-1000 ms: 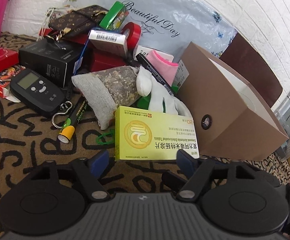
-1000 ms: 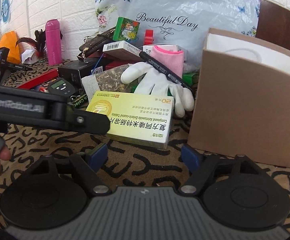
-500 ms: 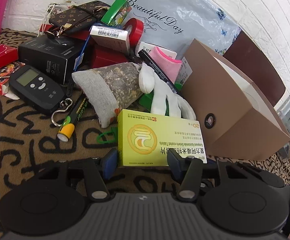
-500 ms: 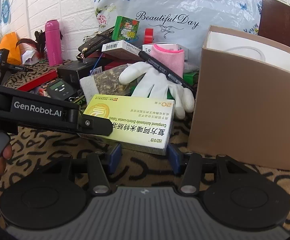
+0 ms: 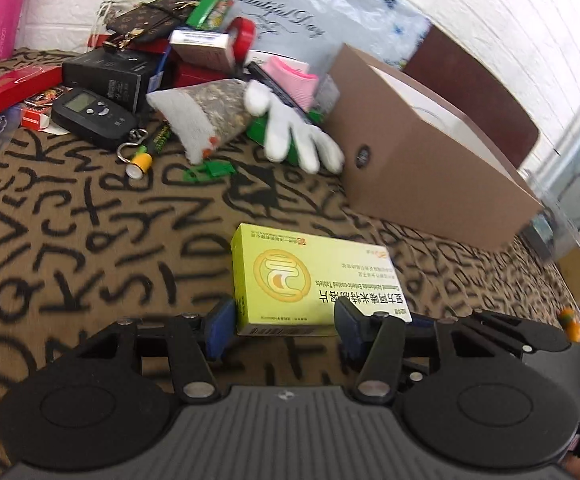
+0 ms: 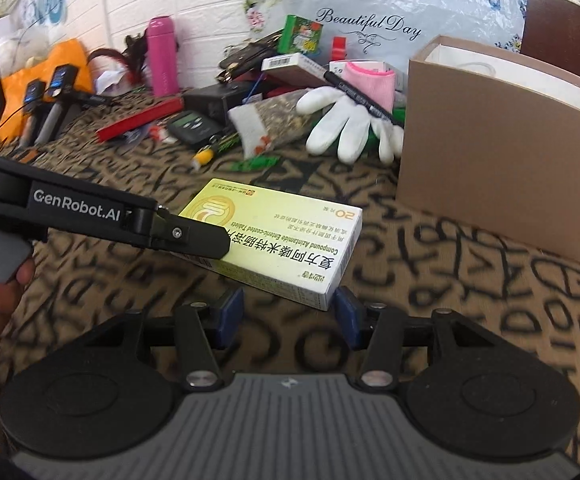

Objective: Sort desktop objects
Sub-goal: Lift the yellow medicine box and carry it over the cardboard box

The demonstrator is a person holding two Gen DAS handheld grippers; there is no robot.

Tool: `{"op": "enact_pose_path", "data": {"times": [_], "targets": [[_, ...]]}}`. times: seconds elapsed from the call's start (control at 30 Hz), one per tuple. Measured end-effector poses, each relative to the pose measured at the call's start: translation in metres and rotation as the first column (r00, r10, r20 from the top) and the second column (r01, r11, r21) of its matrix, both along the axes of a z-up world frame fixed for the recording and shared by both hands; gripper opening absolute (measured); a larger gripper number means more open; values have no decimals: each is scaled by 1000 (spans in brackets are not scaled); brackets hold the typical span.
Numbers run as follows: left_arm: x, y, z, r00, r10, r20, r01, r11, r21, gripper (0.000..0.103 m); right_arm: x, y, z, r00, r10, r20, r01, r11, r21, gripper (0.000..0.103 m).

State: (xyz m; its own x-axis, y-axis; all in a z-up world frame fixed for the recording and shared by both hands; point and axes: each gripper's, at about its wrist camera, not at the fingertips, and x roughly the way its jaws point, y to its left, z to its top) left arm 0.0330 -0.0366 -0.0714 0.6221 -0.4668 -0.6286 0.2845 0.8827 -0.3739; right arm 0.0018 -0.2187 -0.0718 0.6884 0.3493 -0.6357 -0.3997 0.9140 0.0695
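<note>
A: Where's the flat yellow-green cardboard medicine box [image 5: 313, 280]?

B: Held above the brown letter-patterned tabletop [image 5: 90, 240], well apart from the heap with the white fabric glove [image 5: 293, 136], and near the tan cardboard box [image 5: 417, 176].

A: Who has it?

B: Both. The left gripper [image 5: 284, 322] is clenched across its near end, blue pads on either side. The right gripper [image 6: 288, 312] clamps the other end's corner.

"GenRobot.AI" stood on the left gripper [image 6: 194, 240]; "Compound Azintamide Enteric-coated Tablets" on the yellow box [image 6: 282, 236]; "Beautiful Day" on the plastic bag [image 6: 369, 26]
</note>
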Motion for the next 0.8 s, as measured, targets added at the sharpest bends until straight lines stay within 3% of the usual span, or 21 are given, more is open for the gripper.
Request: {"op": "enact_pose_path", "data": {"times": [0.2, 0.33, 0.67, 0.8], "targets": [[-2, -7, -2, 1000, -7, 6, 6, 1000, 25, 68, -22, -6, -1, 1000, 11, 24, -10, 1000, -29, 60], [6, -10, -1, 1000, -24, 1, 24, 999, 28, 68, -16, -6, -2, 999, 18, 36, -17, 999, -50, 68], [11, -16, -4, 999, -39, 0, 39, 998, 45, 65, -8, -6, -6, 999, 21, 46, -20, 999, -30, 68], [7, -24, 4, 999, -37, 16, 35, 996, 86, 61, -6, -7, -7, 999, 9, 41, -9, 1000, -6, 65]]}}
